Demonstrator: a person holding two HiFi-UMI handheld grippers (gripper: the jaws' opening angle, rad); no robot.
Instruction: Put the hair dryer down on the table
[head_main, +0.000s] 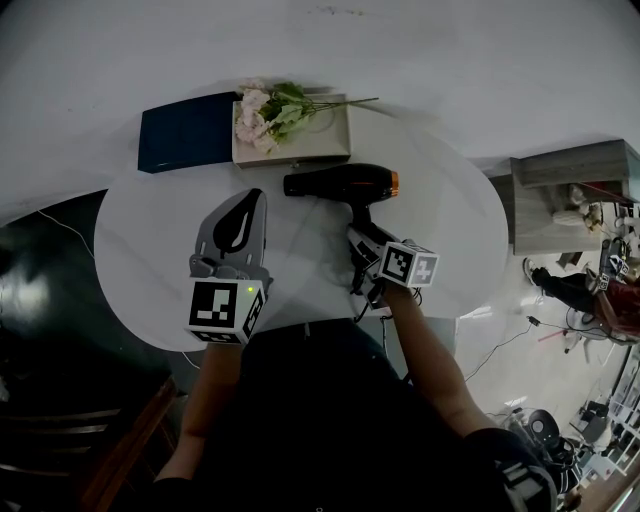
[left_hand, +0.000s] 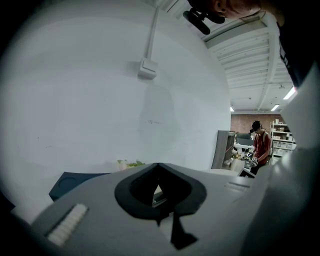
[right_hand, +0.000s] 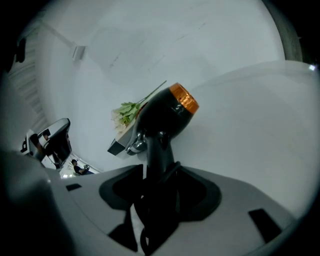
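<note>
A black hair dryer (head_main: 340, 183) with an orange ring on its back end lies sideways over the white round table (head_main: 150, 250). Its handle points toward me. My right gripper (head_main: 360, 238) is shut on that handle. In the right gripper view the handle and black cord run down between the jaws of the right gripper (right_hand: 157, 172), with the hair dryer (right_hand: 165, 112) body above them. Whether the dryer touches the table I cannot tell. To its left my left gripper (head_main: 252, 200) hovers over the table, tips together and holding nothing. The left gripper (left_hand: 158, 167) looks the same in its own view.
A beige box (head_main: 320, 135) with pale flowers (head_main: 265, 108) stands at the table's far edge, just behind the dryer. A dark blue tray (head_main: 187, 130) sits beside it on the left. A grey cabinet (head_main: 570, 195) stands off the table to the right.
</note>
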